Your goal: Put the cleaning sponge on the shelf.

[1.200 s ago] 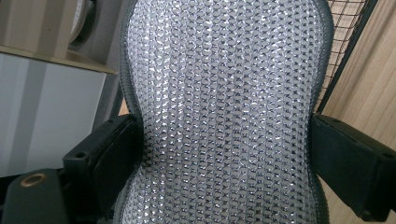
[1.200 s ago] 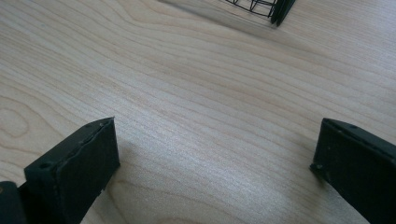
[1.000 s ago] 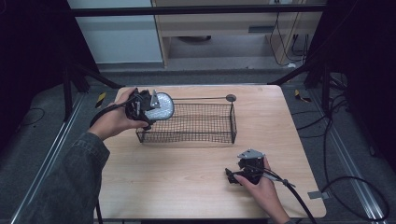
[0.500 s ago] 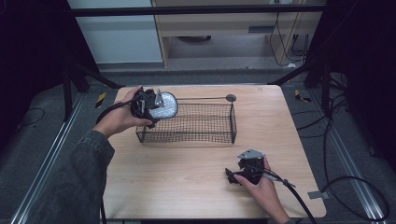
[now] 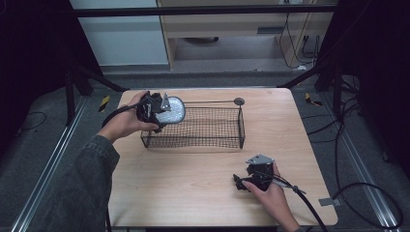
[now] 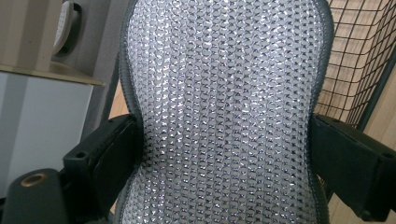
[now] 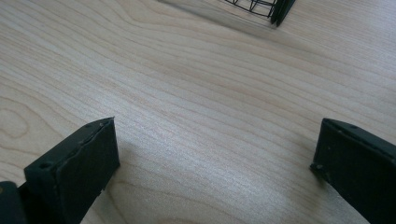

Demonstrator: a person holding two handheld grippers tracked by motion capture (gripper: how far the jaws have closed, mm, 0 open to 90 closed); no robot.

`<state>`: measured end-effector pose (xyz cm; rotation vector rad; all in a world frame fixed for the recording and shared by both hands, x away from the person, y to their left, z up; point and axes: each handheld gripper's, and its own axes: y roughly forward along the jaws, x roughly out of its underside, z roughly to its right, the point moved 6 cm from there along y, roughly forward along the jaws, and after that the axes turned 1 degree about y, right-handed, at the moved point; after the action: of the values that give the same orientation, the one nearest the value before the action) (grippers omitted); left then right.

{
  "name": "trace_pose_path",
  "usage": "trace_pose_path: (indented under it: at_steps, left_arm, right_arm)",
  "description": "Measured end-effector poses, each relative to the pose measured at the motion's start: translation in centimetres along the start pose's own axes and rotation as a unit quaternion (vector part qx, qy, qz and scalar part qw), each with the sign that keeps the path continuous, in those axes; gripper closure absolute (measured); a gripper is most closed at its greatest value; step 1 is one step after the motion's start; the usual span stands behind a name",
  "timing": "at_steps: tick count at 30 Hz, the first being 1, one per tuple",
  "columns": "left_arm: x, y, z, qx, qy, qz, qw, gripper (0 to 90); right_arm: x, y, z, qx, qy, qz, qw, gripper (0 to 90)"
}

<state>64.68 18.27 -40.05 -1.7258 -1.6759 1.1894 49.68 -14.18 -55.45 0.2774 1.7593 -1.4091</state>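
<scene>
the silvery mesh pad (image 6: 224, 107) sits pinched at its narrow waist between the fingers (image 6: 109, 154) of the left gripper (image 5: 153, 110), held over the left end of the black wire basket (image 5: 203, 128), likely so it can drop straight in. the basket stands at the back of the worktop (image 5: 193, 188). the right gripper (image 5: 255, 178) rests on the worktop near the front, well apart, fingers spread and holding nothing.

A black cable (image 5: 360, 188) loops on the grey floor (image 5: 58, 145) beside the wooden table (image 5: 193, 183).
</scene>
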Motion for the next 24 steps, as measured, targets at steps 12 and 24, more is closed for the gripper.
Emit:
trace_pose_path:
  at_steps: [12,24]
  left_arm:
    - [-0.7,0.6,0.7,0.006,0.023,0.003,0.9997,9.4]
    - [-1.1,1.3,0.8,0.015,0.024,0.005,0.9996,9.3]
  right_arm:
    - [0.0,0.0,0.0,0.000,0.000,0.000,1.0000,0.4]
    - [0.0,0.0,0.0,0.000,-0.001,0.001,1.0000,0.4]
